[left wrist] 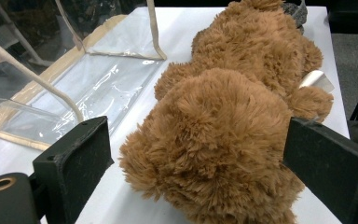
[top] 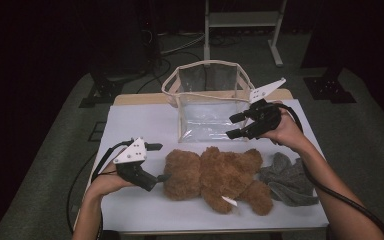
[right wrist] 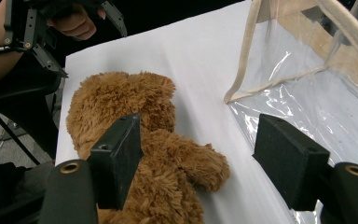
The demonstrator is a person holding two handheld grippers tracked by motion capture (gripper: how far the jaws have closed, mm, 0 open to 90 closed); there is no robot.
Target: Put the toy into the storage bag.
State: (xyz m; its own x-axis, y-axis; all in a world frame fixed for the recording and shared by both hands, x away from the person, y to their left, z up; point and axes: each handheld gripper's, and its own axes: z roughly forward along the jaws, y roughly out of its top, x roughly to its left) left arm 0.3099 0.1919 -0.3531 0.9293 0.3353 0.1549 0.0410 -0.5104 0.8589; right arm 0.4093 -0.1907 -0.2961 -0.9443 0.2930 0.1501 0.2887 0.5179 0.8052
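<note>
A brown plush teddy bear (top: 215, 177) lies along the white table (top: 145, 120), head to the left, with a white tag (top: 228, 201) on it. My left gripper (top: 163, 161) is open at the bear's head. In the left gripper view its jaws stand on either side of the bear's head (left wrist: 214, 149) without squeezing it. My right gripper (top: 229, 126) hangs open and empty above the table, between the bear and a clear plastic bag (top: 207, 100) with beige trim. The right gripper view looks past its jaws at the bear (right wrist: 135, 116) and the bag's corner (right wrist: 307, 88).
A grey cloth (top: 287, 180) lies crumpled at the bear's feet on the right. The bag stands upright at the table's far edge. Behind the table are a metal rack's legs (top: 242, 30) and cables on the floor. The left hand with its gripper (right wrist: 51, 28) is in the right gripper view.
</note>
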